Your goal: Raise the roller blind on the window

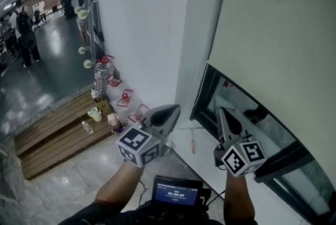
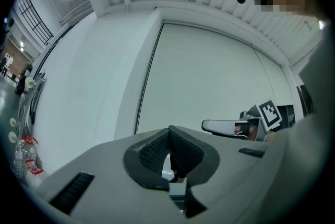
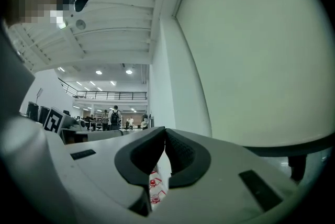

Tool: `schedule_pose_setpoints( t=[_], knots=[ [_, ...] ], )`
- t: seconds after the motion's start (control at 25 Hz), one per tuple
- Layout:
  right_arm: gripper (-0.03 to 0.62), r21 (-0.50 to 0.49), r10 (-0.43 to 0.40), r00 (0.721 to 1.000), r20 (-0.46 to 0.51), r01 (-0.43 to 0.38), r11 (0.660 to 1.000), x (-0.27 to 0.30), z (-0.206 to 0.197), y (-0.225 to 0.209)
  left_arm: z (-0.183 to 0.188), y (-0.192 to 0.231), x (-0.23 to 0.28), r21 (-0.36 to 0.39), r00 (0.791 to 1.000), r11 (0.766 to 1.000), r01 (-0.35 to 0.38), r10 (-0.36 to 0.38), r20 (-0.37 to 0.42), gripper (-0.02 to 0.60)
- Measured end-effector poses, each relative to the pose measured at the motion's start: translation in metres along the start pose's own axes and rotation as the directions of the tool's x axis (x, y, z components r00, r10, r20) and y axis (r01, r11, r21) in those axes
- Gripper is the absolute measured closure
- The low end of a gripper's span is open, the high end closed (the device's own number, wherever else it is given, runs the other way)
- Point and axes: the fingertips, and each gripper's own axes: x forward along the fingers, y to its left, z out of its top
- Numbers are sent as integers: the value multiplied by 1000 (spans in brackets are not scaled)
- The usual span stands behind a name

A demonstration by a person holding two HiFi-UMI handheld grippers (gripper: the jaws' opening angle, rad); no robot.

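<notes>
A pale cream roller blind (image 1: 278, 34) hangs over the upper part of the window, with dark glass (image 1: 247, 108) exposed below its bottom edge. A thin line, perhaps the cord (image 1: 219, 8), runs down the blind's left side. My left gripper (image 1: 170, 110) is shut and empty, held out in front of the white wall left of the window. Near the blind's lower corner, my right gripper (image 1: 223, 113) is also shut with nothing in it. In the left gripper view the jaws (image 2: 168, 129) meet before the blind (image 2: 209, 81). The right gripper view shows closed jaws (image 3: 164, 130) beside the blind (image 3: 251, 50).
A white sill (image 1: 181, 140) under the window holds a small red-handled tool (image 1: 192, 142). Left of the white wall (image 1: 142, 24), a wooden platform (image 1: 58, 134) carries a water bottle (image 1: 100, 77) and small items. People (image 1: 23, 29) stand far off in the hall. A screen device (image 1: 176, 192) sits at my chest.
</notes>
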Motion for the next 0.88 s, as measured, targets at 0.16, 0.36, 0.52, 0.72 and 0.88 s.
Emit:
schedule_pose_setpoints(
  t=[0.16,0.36,0.52,0.72,0.88],
  knots=[
    [580,-9,17,1000,6,-17,1000,28,3,-27,3,17,32,5,1000,1000,-22,22,-9,588],
    [569,-7,82,996,23,-81,997,68,12,-67,14,32,83,55,998,997,-57,58,-14,588],
    [564,-14,115,993,40,-115,993,97,23,-98,21,43,117,72,995,992,-99,100,-8,588],
    [539,-18,166,986,17,-166,986,146,27,-131,21,64,155,80,987,984,-160,160,2,588],
    [533,-20,218,976,19,-218,976,173,36,-143,21,70,175,85,981,978,-193,194,-10,588]
  ],
)
